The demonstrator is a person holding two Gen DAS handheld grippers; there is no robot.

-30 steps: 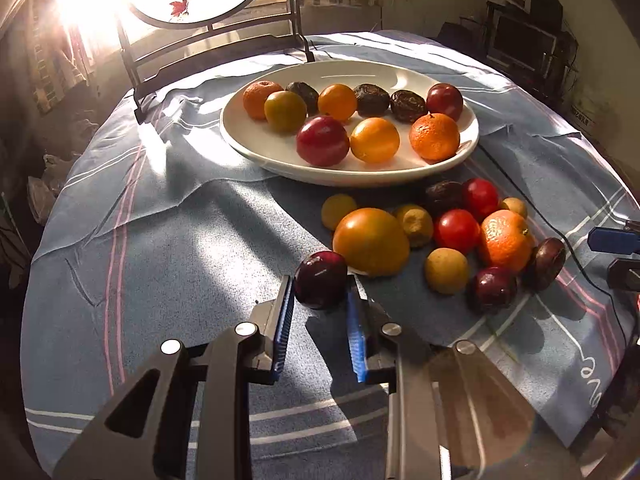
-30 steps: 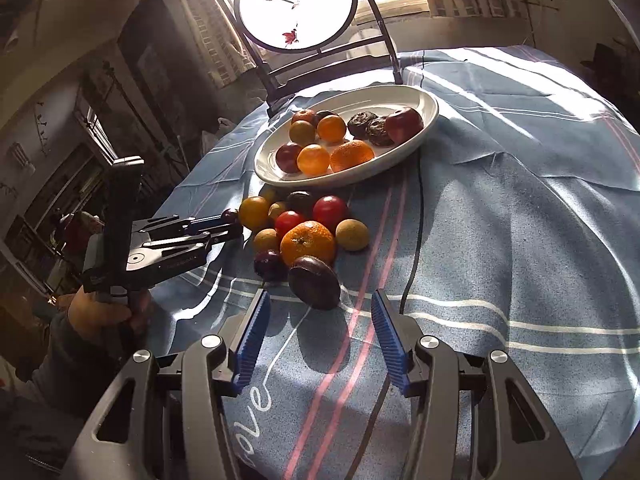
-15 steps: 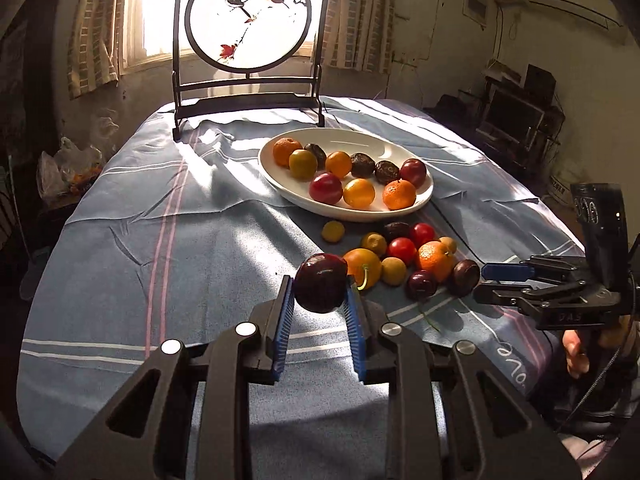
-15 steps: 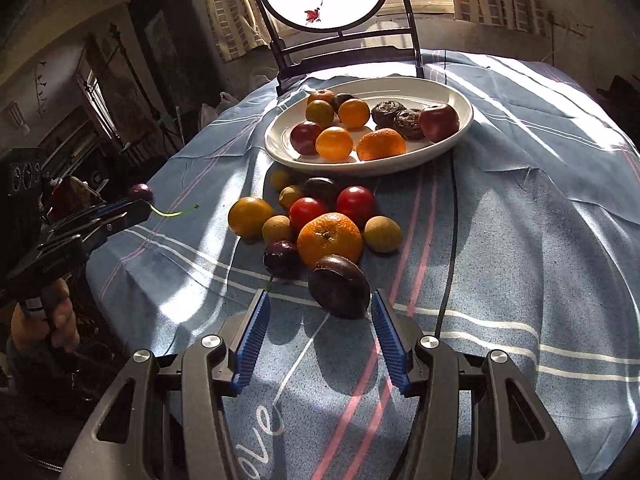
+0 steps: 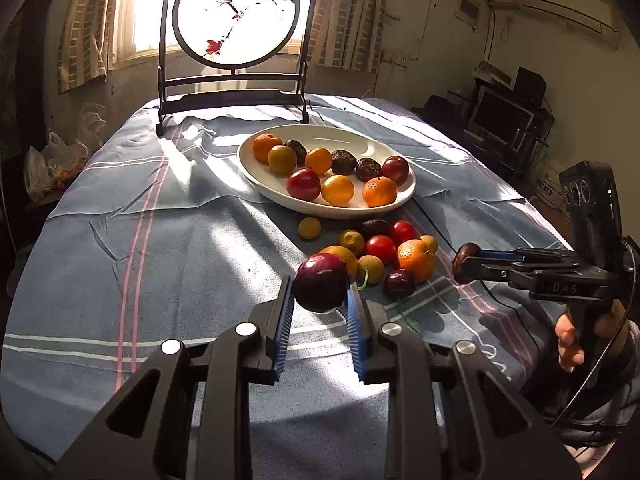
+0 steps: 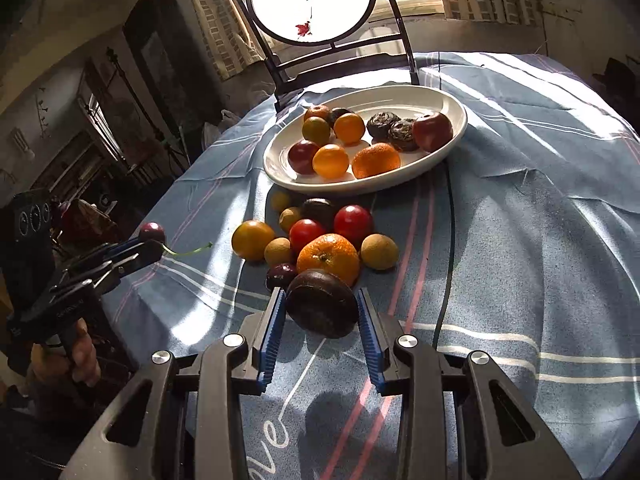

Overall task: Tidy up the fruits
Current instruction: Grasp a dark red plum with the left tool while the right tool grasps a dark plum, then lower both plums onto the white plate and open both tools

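My left gripper (image 5: 319, 302) is shut on a dark red plum (image 5: 320, 287) and holds it above the cloth, near the front of the loose fruit pile (image 5: 380, 248). It also shows at the left of the right wrist view (image 6: 150, 240). My right gripper (image 6: 322, 312) is shut on a dark brown passion fruit (image 6: 322, 308), lifted just in front of the pile (image 6: 320, 236); it also shows in the left wrist view (image 5: 466, 262). A white oval plate (image 5: 276, 192) (image 6: 456, 128) behind the pile holds several oranges, plums and dark fruits.
A blue striped tablecloth (image 5: 140, 240) covers the round table. A black stand with a round painted screen (image 5: 236, 12) stands at the far edge. A black cable (image 6: 446, 240) runs past the plate's right side. Furniture and a monitor (image 5: 500, 116) are at the right.
My left gripper closed on the plum and lifted it up and back from the pile. My right gripper closed on the passion fruit and raised it off the cloth.
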